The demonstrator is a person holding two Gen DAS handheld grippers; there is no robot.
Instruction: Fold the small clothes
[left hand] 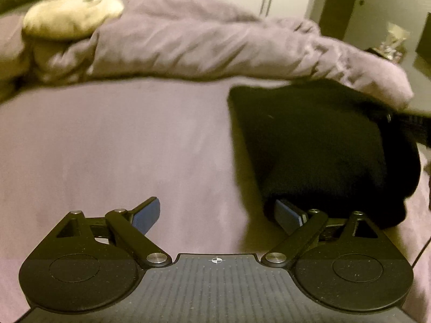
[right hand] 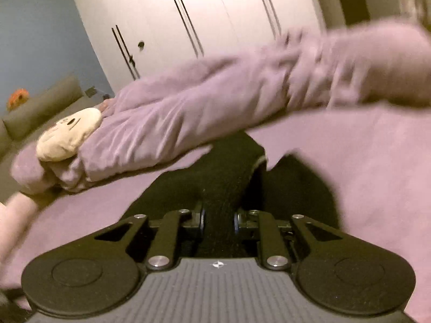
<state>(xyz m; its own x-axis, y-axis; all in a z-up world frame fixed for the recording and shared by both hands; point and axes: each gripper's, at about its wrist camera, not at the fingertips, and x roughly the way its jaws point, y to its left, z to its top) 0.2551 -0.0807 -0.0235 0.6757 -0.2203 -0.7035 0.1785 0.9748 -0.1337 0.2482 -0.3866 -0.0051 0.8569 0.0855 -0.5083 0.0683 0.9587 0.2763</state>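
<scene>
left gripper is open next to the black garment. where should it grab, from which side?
Probably the near edge of the black garment, just ahead of the left gripper. Come in low from the front: that edge lies flat on the purple bedsheet, so one finger can slide under. The right gripper already pinches a raised fold.

blurred: bunched blanket [right hand: 242, 86] | hidden: black garment [right hand: 221, 210] part behind right gripper [right hand: 218, 219]
</scene>
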